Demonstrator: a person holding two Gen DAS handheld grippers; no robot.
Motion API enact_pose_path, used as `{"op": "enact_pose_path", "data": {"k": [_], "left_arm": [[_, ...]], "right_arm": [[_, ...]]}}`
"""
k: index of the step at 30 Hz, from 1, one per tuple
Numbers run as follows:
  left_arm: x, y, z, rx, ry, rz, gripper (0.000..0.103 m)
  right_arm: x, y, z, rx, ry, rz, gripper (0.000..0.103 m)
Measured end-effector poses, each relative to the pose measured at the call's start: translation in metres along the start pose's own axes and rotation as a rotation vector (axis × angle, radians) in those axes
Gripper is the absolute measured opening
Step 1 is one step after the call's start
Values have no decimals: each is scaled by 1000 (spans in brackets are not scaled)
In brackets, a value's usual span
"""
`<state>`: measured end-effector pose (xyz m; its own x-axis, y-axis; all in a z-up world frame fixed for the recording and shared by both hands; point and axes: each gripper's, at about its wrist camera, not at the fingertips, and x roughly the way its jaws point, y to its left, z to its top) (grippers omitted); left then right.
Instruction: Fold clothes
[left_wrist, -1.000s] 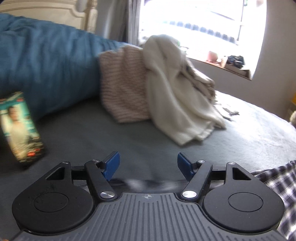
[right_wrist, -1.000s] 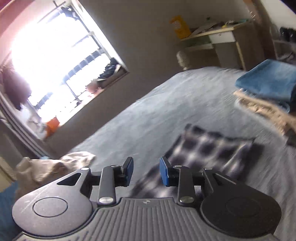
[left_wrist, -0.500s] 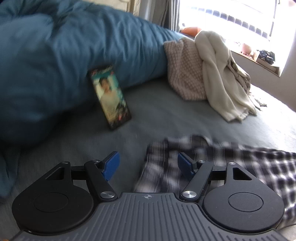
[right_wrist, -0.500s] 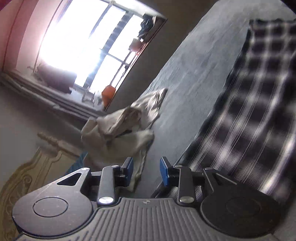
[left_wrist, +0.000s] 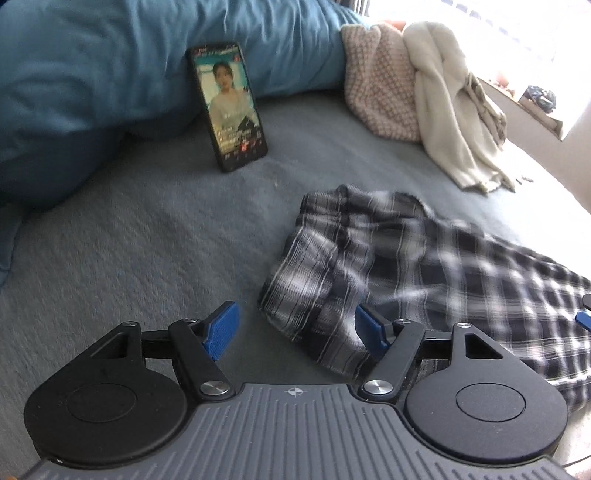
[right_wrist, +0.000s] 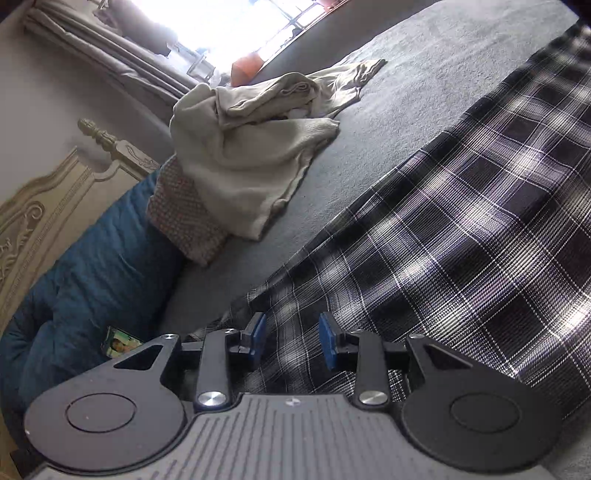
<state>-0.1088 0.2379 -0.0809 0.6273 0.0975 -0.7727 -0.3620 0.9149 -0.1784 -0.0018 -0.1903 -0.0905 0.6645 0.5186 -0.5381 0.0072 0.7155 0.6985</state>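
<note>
A black-and-white plaid garment (left_wrist: 424, 258) lies spread on the grey bed sheet (left_wrist: 147, 240). My left gripper (left_wrist: 295, 328) is open just above the sheet at the garment's rumpled near corner. That corner lies between the fingers, close to the right pad (left_wrist: 369, 328), and is not pinched. My right gripper (right_wrist: 291, 338) hovers low over the same plaid garment (right_wrist: 461, 240) near its edge. Its blue pads stand a small gap apart, with flat cloth showing behind the gap. A tip of the right gripper (left_wrist: 584, 314) shows at the right edge of the left wrist view.
A phone (left_wrist: 229, 107) with a lit screen leans on the blue duvet (left_wrist: 92, 74). A cream garment (left_wrist: 450, 110) and a pink knit (left_wrist: 380, 92) are heaped at the far side by the window. A carved headboard (right_wrist: 44, 206) stands behind the duvet.
Both grippers have swung down toward the plaid garment. Its corner has come between the left fingers, and the right gripper now sits low over the cloth. Neither jaw gap has changed.
</note>
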Motion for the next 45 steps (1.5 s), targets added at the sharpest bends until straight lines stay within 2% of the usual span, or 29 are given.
{"op": "enact_pose_path", "data": {"k": [7,31,45], "left_arm": [[4,3,-4,-11,16,3,70],[10,4,-11,-34,53,6,70],[11,11,-9,-50,40,13,70]], "right_arm": [[6,-11,-2,22,27,-18,34],[9,-7,-4,-9,37,-25,34],[10,-5,-5,-34,39,-38,34]]}}
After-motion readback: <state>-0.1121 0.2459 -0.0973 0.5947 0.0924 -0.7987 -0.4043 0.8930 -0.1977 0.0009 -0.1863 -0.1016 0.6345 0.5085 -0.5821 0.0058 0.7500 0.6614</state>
